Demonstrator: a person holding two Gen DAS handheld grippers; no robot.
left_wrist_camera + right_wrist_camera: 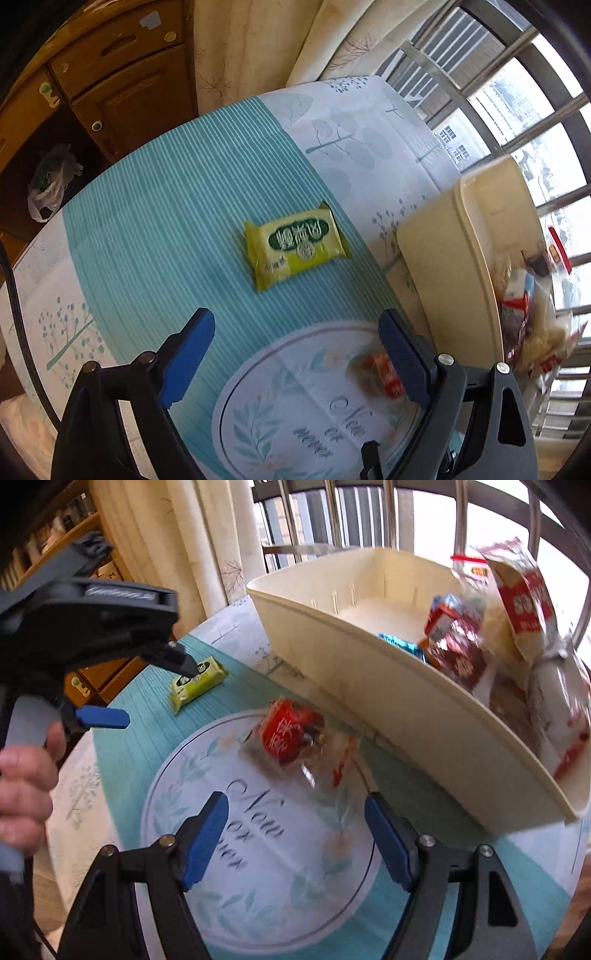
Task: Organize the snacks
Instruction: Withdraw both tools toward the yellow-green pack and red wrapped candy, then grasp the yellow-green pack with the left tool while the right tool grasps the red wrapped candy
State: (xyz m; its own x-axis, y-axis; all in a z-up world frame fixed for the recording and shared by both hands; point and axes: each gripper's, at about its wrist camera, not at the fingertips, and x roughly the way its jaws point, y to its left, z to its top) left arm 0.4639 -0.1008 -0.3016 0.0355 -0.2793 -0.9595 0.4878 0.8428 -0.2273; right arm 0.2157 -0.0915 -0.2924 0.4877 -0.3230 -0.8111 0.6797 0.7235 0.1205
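A yellow-green snack packet (295,245) lies flat on the teal striped tablecloth, ahead of my open, empty left gripper (297,328). It also shows far left in the right wrist view (197,684). A clear-wrapped red snack (295,733) lies on the round printed motif, just ahead of my open, empty right gripper (295,812); it appears blurred beside the left gripper's right finger (380,373). A cream plastic bin (369,694) to the right holds several snack bags (517,635). The bin also shows in the left wrist view (443,266).
The left gripper with the hand holding it (74,627) hovers over the table's left side. A wooden cabinet (122,81), curtains (251,48) and a barred window (517,92) stand behind the table. A plastic bag (51,181) lies on the floor.
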